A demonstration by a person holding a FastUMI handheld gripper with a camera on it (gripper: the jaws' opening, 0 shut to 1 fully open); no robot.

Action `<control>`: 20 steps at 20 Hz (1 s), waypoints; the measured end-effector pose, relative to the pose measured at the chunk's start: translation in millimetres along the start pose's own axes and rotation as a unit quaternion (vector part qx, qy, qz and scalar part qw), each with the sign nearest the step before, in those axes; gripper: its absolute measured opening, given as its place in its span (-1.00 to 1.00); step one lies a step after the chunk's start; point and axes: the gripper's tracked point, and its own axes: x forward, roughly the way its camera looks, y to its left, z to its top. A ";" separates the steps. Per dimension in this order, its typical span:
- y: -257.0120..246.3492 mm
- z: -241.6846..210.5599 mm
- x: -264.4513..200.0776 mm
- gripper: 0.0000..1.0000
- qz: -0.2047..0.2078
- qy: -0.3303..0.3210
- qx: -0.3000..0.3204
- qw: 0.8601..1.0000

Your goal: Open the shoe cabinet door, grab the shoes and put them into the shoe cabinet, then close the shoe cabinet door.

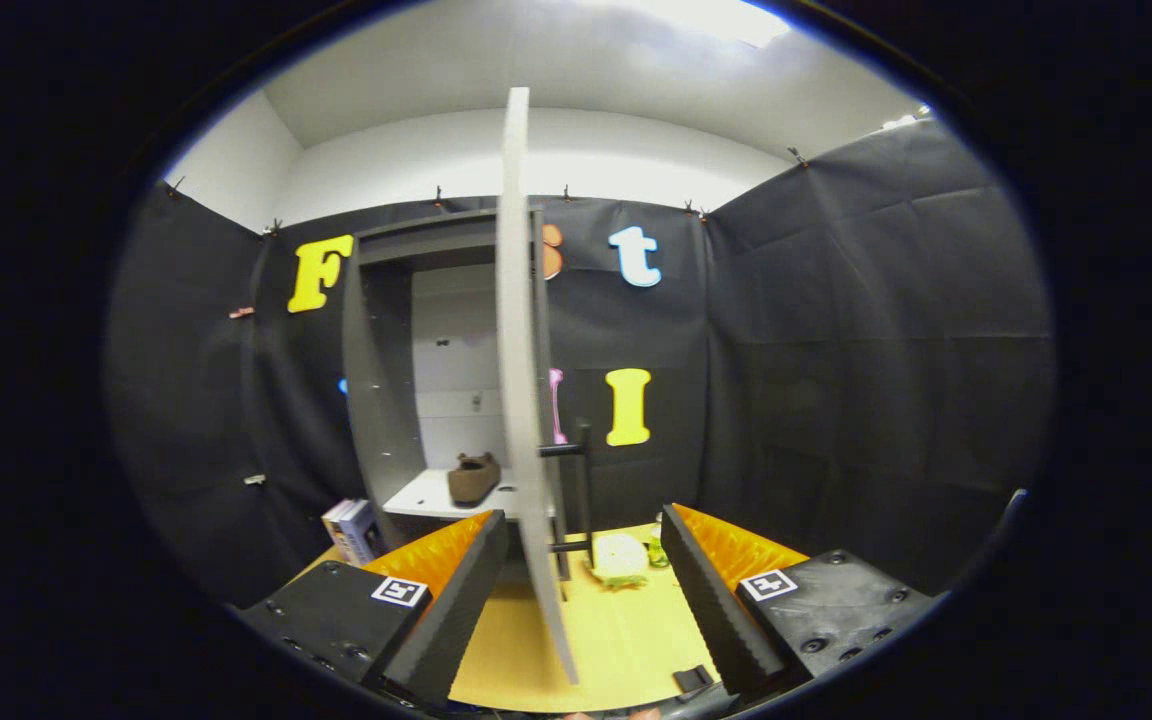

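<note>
two fingers of gripper spread wide, holding nothing; one cabinet door stands edge-on between them, open, black handle just ahead. one brown shoe sits on shelf inside shoe cabinet. stack of books beside cabinet.

The pale grey cabinet door looks like matt, smooth laminated board, carrying a slim black handle with a dull metal look, and the grey shoe cabinet behind it has the same flat finish, with a brown shoe of soft, suede-like matt material on its white shelf. The tongs stand open either side of the door edge, their fingers faced with ribbed matt black pads over orange ridged plastic on rough black plastic bodies. Beneath lies the smooth yellow wood-look table.
</note>
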 end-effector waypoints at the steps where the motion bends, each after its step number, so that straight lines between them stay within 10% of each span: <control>1: -11.5 -4.9 6.2 0.96 -0.010 0.007 -0.002 1.000; 20: 28.7 -31.6 57.9 0.95 -0.007 0.021 0.035 0.999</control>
